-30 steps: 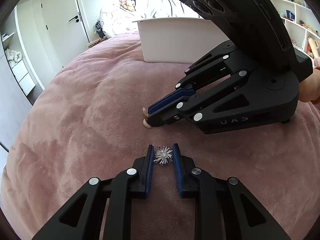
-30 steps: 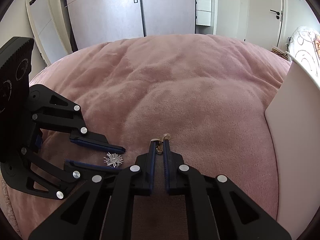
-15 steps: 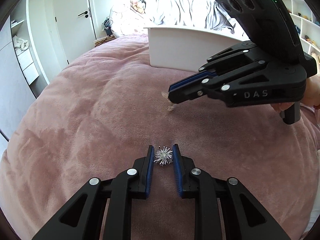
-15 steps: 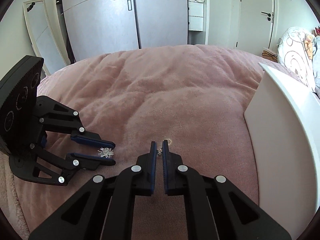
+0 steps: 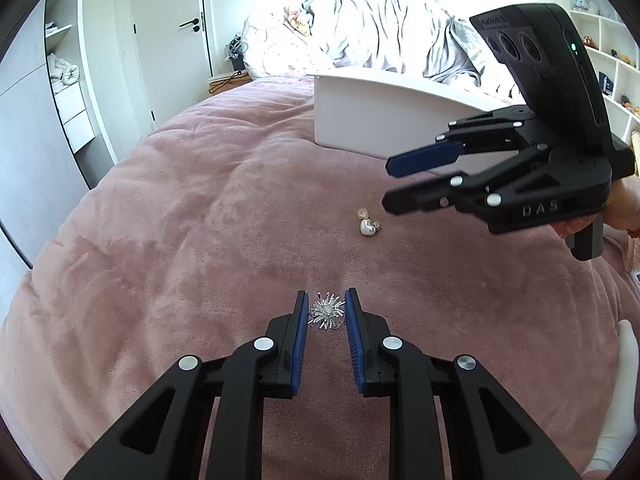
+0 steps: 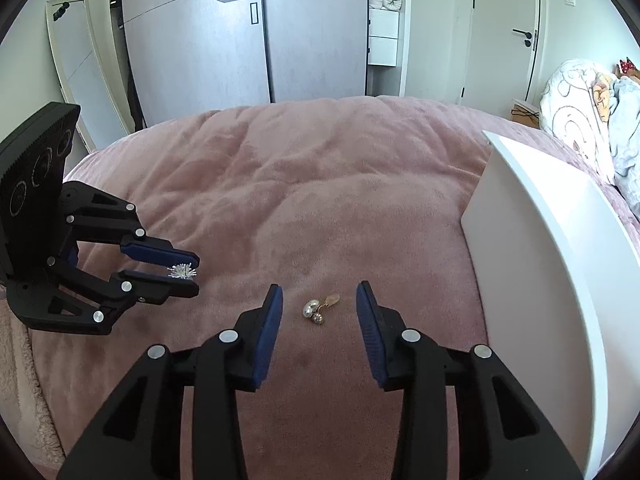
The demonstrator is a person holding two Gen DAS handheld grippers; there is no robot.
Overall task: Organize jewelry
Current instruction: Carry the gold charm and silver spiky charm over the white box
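Note:
My left gripper (image 5: pixel 327 307) is shut on a spiky silver brooch (image 5: pixel 327 313), held between its blue pads just above the pink blanket; the brooch also shows in the right wrist view (image 6: pixel 183 271). My right gripper (image 6: pixel 319 298) is open and empty, raised above the blanket. A small cluster with a silver heart charm and a gold bit (image 6: pixel 316 309) lies loose on the blanket under it. The cluster also shows in the left wrist view (image 5: pixel 368 225), left of the right gripper (image 5: pixel 390 184).
A white box (image 6: pixel 532 264) stands on the blanket to the right of the right gripper; it shows in the left wrist view (image 5: pixel 384 116) at the back. A pink blanket (image 6: pixel 320 200) covers the bed. A grey duvet (image 5: pixel 380 40) lies behind.
My right gripper has opened and lifted; the heart charm cluster it held now lies on the blanket. My left gripper still holds the brooch in place.

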